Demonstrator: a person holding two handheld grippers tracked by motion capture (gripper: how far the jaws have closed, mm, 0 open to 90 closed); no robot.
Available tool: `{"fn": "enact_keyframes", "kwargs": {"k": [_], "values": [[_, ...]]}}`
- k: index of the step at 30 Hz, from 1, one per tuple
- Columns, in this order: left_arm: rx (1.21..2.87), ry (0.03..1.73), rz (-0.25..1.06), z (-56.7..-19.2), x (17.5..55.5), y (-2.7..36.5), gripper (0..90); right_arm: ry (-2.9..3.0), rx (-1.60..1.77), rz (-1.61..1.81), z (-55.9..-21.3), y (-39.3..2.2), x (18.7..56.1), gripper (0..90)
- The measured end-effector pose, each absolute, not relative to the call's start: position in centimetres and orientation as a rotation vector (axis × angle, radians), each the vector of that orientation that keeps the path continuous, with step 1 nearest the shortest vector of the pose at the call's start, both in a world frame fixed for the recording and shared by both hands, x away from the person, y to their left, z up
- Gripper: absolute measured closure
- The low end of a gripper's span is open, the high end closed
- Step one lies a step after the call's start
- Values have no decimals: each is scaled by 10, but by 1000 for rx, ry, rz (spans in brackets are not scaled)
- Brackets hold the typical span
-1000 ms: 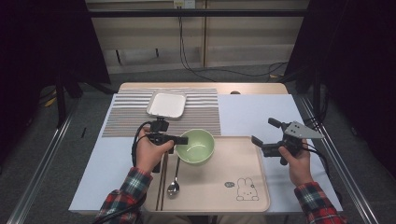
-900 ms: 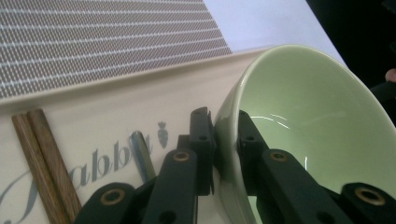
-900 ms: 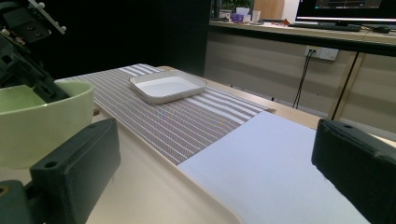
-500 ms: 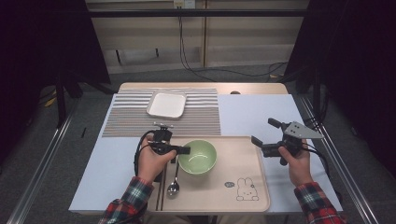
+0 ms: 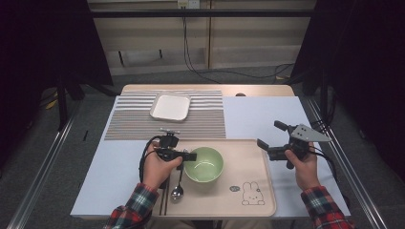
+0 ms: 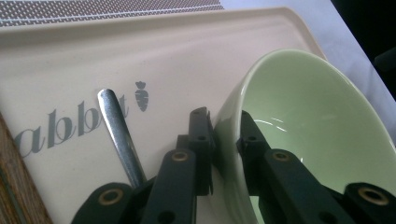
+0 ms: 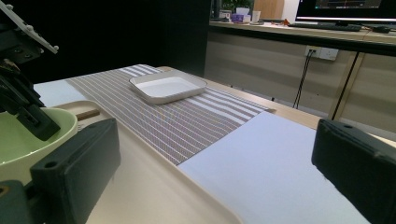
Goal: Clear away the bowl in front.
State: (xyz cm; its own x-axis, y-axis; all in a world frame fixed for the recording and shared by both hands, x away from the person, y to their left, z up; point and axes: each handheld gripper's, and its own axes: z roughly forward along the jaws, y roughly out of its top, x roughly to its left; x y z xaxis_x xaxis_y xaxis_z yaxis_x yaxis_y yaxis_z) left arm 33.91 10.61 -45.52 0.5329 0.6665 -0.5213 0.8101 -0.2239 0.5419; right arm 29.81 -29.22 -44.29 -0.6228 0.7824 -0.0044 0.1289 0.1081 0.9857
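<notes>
A pale green bowl (image 5: 205,164) is empty and sits on the beige tray (image 5: 248,157), left of its middle. My left gripper (image 5: 191,156) is shut on the bowl's left rim. In the left gripper view, one jaw is outside the bowl (image 6: 303,116) wall and one inside. My right gripper (image 5: 270,134) hovers open over the tray's right edge, with nothing between its jaws. The right gripper view shows the bowl (image 7: 28,135) at its left edge, with the left gripper's jaw on the rim.
A metal spoon (image 5: 177,188) and dark chopsticks (image 5: 164,191) lie on the tray's left side, beside my left hand. A white square dish (image 5: 170,106) rests on the striped mat (image 5: 133,121) behind the tray. White sheets cover the table on both sides.
My left gripper has brought the green bowl toward the person, from the tray's far edge to its middle. The right gripper has stayed where it was.
</notes>
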Motion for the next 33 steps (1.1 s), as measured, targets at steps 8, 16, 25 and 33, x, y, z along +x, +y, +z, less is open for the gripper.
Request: {"fn": "enact_keyframes", "kwargs": {"k": [8,16,25,33], "values": [[1938,1187,-247,-458,340,104,769,1846,883,1559,-443,-292,298,8],[1897,1164,-268,-460,340,110,712,1847,883,1562,-443,-292,298,8],[1817,1166,-222,-440,350,129,462,1849,881,1555,-443,-292,298,8],[1770,1207,-50,-425,369,146,269,1854,884,1555,-443,-292,298,8]]}}
